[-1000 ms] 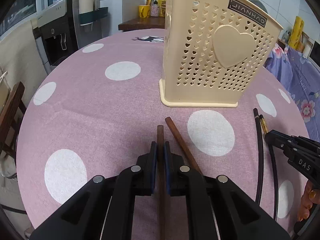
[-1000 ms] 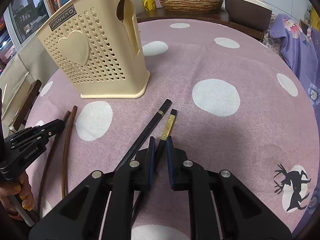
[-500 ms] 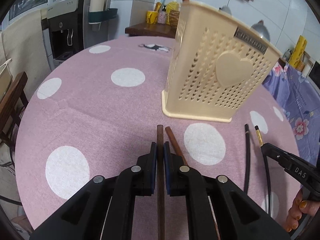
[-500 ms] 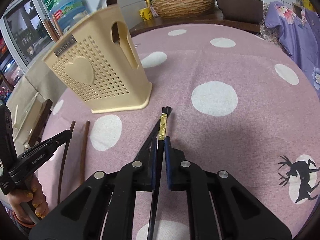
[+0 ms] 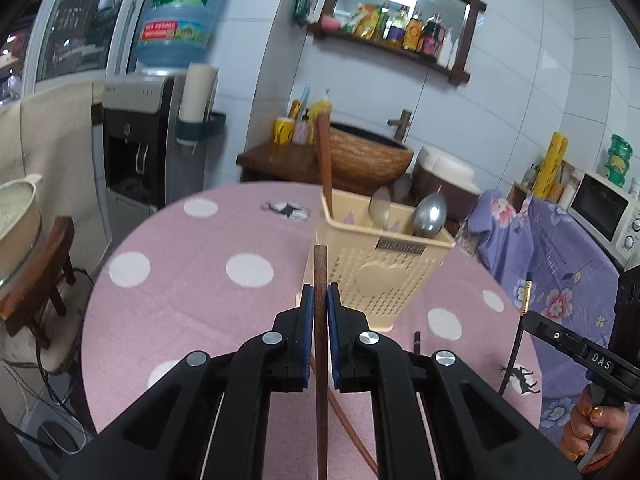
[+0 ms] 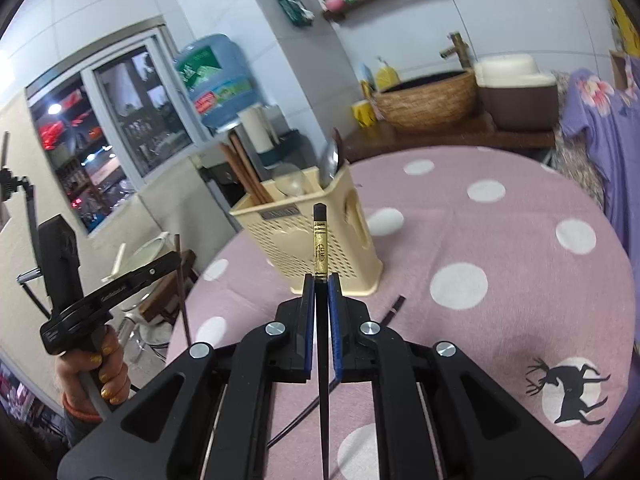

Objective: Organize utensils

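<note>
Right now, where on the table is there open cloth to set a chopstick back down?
Bare tablecloth lies right of the cream holder, out to the deer print, and left of the holder. It is crowded in front of the holder, where a brown chopstick and a black chopstick lie.

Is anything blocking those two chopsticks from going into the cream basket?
Nothing visible does. The brown chopstick in the left gripper and black chopstick in the right gripper face the basket across open air.
</note>
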Tool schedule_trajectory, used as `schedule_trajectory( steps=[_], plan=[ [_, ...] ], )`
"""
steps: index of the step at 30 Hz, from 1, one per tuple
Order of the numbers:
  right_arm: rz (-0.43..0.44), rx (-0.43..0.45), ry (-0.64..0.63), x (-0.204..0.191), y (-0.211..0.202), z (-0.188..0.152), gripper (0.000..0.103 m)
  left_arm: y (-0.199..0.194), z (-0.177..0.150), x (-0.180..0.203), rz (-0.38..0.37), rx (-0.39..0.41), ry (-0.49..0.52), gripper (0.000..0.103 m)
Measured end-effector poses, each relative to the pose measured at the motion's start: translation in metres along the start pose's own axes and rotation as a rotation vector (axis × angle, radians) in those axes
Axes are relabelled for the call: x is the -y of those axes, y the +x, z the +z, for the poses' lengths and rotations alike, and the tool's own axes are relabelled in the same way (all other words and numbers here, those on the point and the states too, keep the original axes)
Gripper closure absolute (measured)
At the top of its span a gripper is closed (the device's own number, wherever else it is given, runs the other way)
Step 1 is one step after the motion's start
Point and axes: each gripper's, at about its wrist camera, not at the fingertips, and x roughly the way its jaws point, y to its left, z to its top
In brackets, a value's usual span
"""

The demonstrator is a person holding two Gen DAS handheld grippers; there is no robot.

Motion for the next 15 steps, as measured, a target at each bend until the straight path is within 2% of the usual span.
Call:
schedule_trajectory(
  steps=[4,15],
  plan=[
    [0.020,0.022,-0.043,-0.011,-0.013,0.002,0.095,-0.013,0.005,0.003,-0.007,0.043,0.013,0.095],
    [0.035,0.040,-0.060,-0.022,-0.025,0.005,0.096,-0.020,0.007,-0.005,-0.037,0.046,-0.021,0.095]
  ],
)
